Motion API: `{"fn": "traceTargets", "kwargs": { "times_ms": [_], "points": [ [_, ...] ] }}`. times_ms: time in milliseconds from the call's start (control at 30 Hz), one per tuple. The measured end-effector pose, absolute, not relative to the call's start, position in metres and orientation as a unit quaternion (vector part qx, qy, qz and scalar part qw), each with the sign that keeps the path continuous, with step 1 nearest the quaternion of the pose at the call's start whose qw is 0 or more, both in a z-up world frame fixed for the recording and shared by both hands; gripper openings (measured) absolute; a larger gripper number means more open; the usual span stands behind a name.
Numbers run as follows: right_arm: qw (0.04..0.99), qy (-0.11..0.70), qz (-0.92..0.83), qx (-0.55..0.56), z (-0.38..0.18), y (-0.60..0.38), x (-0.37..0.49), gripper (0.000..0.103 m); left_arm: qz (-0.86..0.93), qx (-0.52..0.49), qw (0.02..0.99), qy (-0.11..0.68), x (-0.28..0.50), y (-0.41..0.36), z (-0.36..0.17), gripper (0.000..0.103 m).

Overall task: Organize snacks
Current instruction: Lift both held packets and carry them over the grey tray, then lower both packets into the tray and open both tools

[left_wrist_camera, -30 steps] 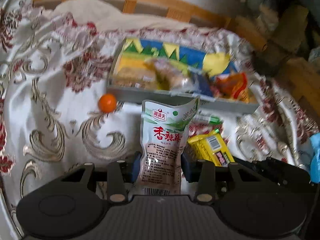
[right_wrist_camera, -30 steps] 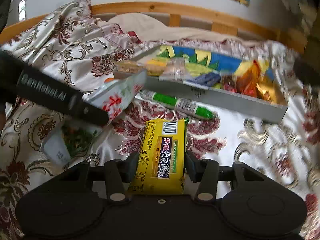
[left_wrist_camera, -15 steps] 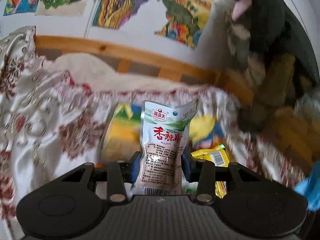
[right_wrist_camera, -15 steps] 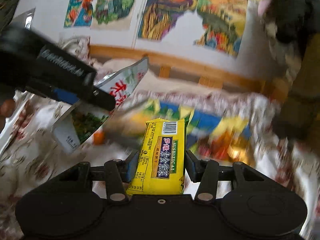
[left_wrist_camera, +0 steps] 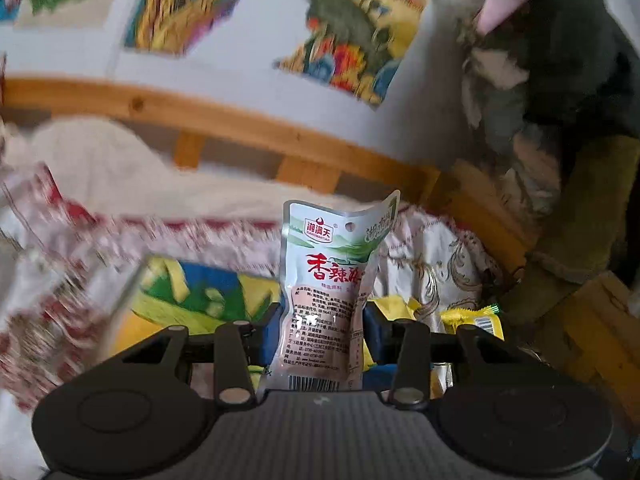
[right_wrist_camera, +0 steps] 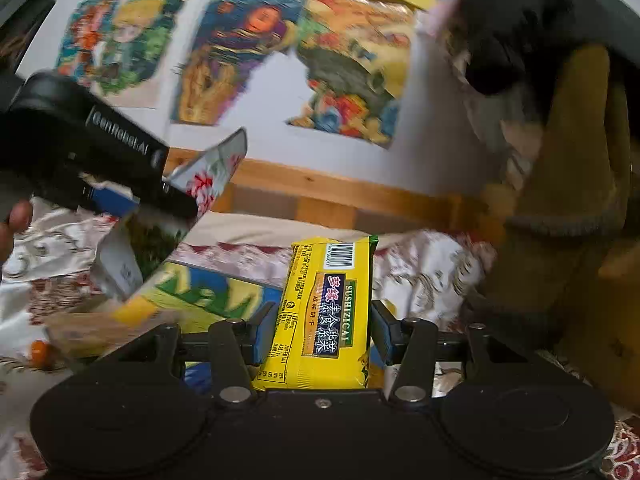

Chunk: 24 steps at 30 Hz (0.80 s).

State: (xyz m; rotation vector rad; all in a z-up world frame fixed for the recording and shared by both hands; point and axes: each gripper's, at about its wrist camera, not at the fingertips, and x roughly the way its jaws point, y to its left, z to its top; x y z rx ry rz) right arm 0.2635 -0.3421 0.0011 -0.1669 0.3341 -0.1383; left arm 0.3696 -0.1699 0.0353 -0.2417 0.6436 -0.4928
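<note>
Gripping a white plastic snack pouch with red Chinese lettering [left_wrist_camera: 326, 296], the left claw [left_wrist_camera: 322, 330] has its blue pads closed against the pouch's two sides, so the pouch stands upright between them, raised above the bed. The right claw [right_wrist_camera: 320, 332] is likewise closed on a yellow rectangular biscuit packet with a barcode at its top [right_wrist_camera: 324, 312], holding it upright by its long edges. Below both claws lies a shallow grey tray with a blue, green and yellow patterned floor [left_wrist_camera: 192, 292], resting on the white bedspread with red and gold floral print [left_wrist_camera: 436, 256]. In the right wrist view a small orange ball [right_wrist_camera: 40, 350] sits on the bedspread left of the tray. Behind runs a wooden bed rail [left_wrist_camera: 240, 124] under colourful wall posters [right_wrist_camera: 248, 52].
</note>
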Motion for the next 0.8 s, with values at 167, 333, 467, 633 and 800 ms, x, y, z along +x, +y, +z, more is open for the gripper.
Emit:
{"fn": "traceTargets", "kwargs": {
  "times_ms": [167,333,467,633,800],
  "points": [
    [0.977,0.198,-0.073,-0.045,-0.016,-0.363,0.282,0.051,-0.221,-0.120,0.896,0.366,0.389,-0.193,0.000,0.046],
    [0.970,0.226,-0.077,-0.044,-0.035,-0.363,0.292,0.051,-0.208,-0.085,0.891,0.393,0.390,-0.208,-0.020,0.046],
    [0.971,0.226,-0.068,-0.046,-0.038,-0.355,0.293,0.051,-0.206,-0.061,0.890,0.403,0.390,-0.213,-0.027,0.046],
    [0.969,0.233,-0.061,-0.051,-0.043,-0.350,0.295,0.051,-0.199,-0.046,0.886,0.415,0.392,-0.219,-0.031,0.048],
    [0.968,0.239,-0.056,-0.049,-0.045,-0.347,0.296,0.050,-0.190,-0.045,0.880,0.433,0.394,-0.221,-0.037,0.050]
  ]
}}
